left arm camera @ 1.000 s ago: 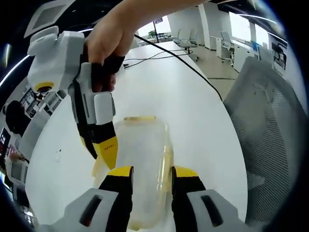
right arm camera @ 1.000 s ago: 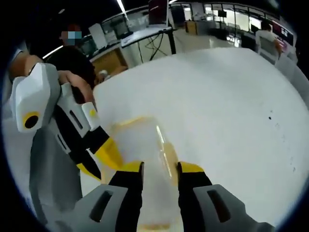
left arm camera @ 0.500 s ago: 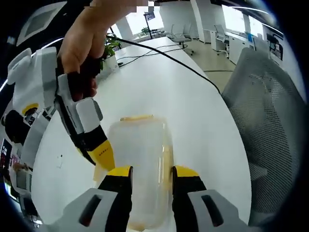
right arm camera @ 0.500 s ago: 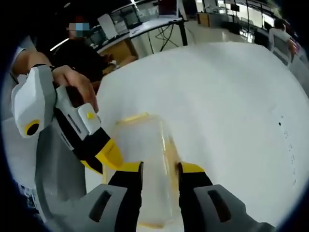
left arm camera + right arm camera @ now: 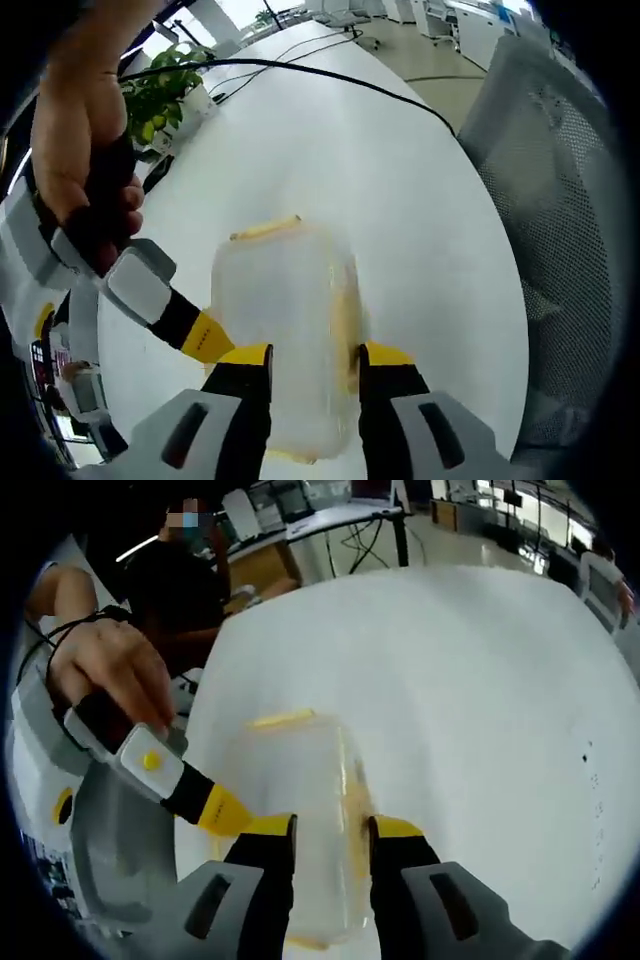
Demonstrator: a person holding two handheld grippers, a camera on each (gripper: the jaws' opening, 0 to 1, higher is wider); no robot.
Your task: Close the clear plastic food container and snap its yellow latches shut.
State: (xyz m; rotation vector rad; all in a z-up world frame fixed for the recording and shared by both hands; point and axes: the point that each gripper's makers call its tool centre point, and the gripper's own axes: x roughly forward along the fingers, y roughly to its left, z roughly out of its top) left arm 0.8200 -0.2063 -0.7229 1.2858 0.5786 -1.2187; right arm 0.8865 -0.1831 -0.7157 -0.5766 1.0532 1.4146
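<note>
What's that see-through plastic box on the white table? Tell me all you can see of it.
The clear plastic container is a cloudy, see-through rectangular tub with rounded corners, lying flat on the white table. Its lid appears to be on. A yellow latch shows at its far end and another yellow strip along one long side. The left gripper has one jaw on either side of it, and the right gripper points at it likewise; actual contact is unclear.

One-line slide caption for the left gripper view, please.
Left hand-held gripper straddles the clear plastic container on the white table; the right hand-held gripper reaches its side.
</note>
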